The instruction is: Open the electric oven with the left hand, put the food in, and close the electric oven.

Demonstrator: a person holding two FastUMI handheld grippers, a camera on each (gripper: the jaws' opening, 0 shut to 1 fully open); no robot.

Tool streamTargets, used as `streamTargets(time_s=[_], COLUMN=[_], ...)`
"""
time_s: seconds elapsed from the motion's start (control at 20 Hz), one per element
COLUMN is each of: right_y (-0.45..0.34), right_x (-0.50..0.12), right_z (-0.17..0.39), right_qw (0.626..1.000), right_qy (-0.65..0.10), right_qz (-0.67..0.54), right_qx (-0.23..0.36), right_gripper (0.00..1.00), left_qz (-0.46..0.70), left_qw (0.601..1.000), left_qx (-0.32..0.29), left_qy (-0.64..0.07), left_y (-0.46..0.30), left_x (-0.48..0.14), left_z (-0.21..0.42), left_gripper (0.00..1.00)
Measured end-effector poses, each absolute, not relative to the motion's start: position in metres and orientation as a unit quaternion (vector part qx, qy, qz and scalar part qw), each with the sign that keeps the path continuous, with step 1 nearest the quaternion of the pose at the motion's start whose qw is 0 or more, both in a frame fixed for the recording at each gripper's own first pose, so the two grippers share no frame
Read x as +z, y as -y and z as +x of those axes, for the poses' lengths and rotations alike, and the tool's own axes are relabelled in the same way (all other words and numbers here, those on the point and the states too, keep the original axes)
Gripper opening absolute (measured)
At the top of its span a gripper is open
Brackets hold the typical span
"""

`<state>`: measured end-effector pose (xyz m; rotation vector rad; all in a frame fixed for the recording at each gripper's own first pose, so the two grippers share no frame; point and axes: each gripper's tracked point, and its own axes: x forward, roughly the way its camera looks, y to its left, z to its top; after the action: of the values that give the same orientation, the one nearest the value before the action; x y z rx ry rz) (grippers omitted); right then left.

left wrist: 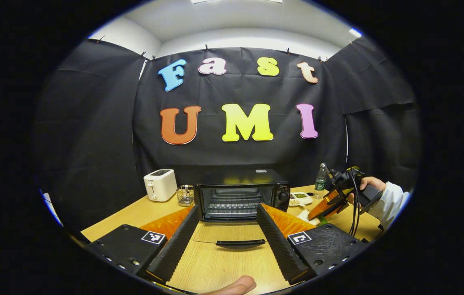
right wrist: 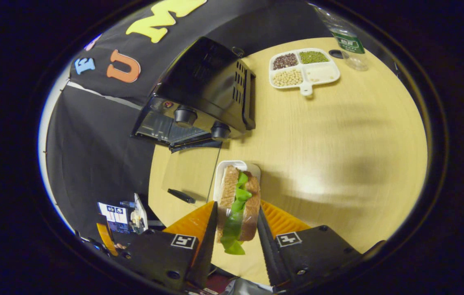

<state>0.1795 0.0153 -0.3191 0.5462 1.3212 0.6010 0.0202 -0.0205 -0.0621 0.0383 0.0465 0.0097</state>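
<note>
**Sandwich gripped, oven door down**

Your right gripper [right wrist: 238, 229] has its jaws pinched on the brown-bread sandwich with green lettuce [right wrist: 238, 205], one finger against each slice, so the sandwich stands on edge with its long axis running straight out along the fingers. Its far end hangs over the small white rectangular plate [right wrist: 252, 169] just ahead in the lower middle of the right gripper view; whether it is touching the plate you cannot tell.

From there the black electric oven [right wrist: 203, 86] lies up and to the left of the jaws, its side toward you, and its glass door [right wrist: 189, 172] lies folded down flat over the light wood counter [right wrist: 338, 135] between the plate and the cavity. The sandwich has to swing left around to the mouth.

Your left gripper [left wrist: 226, 241] sits low in its own view with jaws spread wide and holding nothing, squarely facing the open cavity, the door's dark handle [left wrist: 240, 243] lying between the fingers. The wire rack [left wrist: 234, 205] inside looks bare. At right in that view, your right gripper shows above the counter.

The left hand is nearer the door; the right is nearer the food.
</note>
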Motion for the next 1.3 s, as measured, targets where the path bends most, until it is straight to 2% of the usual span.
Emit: streamTargets(time_s=[0.05,0.15,0.35,0.55,0.9,1.05,1.15,1.25,1.3], right_y=[-0.016,-0.016,-0.015,-0.01,-0.048,-0.081,-0.105,-0.124,-0.131], right_x=[-0.319,-0.318,-0.309,-0.279,-0.239,-0.232,-0.227,-0.23,-0.236], right_z=[0.178,0.176,0.167,0.154,0.134,0.132,0.138,0.151,0.159], right_qw=[0.713,0.713,0.728,0.757,0.782,0.782,0.777,0.773,0.769], right_qy=[-0.597,-0.597,-0.587,-0.551,-0.458,-0.414,-0.379,-0.342,-0.331], right_qz=[0.249,0.249,0.25,0.259,0.364,0.415,0.455,0.5,0.522], right_qx=[0.27,0.268,0.251,0.237,0.214,0.213,0.214,0.19,0.165], right_gripper=[0.51,0.41,0.36,0.36,0.36,0.39,0.36,0.39,0.36], left_qz=[0.02,0.019,0.012,0.006,-0.005,-0.006,-0.006,-0.008,-0.011], left_qw=[1.0,1.0,1.0,1.0,1.0,1.0,1.0,1.0,1.0], left_qx=[0.003,0.0,0.001,-0.002,-0.01,-0.013,-0.014,-0.015,-0.013], left_qy=[-0.024,-0.02,-0.026,-0.026,-0.011,-0.006,-0.006,-0.004,-0.003], left_y=[0.022,0.023,0.016,0.007,-0.007,-0.012,-0.016,-0.02,-0.023], left_x=[-0.062,-0.062,-0.065,-0.066,-0.058,-0.056,-0.056,-0.056,-0.056], left_z=[0.02,0.018,0.012,-0.002,-0.02,-0.022,-0.026,-0.026,-0.027], left_gripper=[0.93,0.93,0.93,0.93,0.93,0.93,0.93,0.93,0.93])
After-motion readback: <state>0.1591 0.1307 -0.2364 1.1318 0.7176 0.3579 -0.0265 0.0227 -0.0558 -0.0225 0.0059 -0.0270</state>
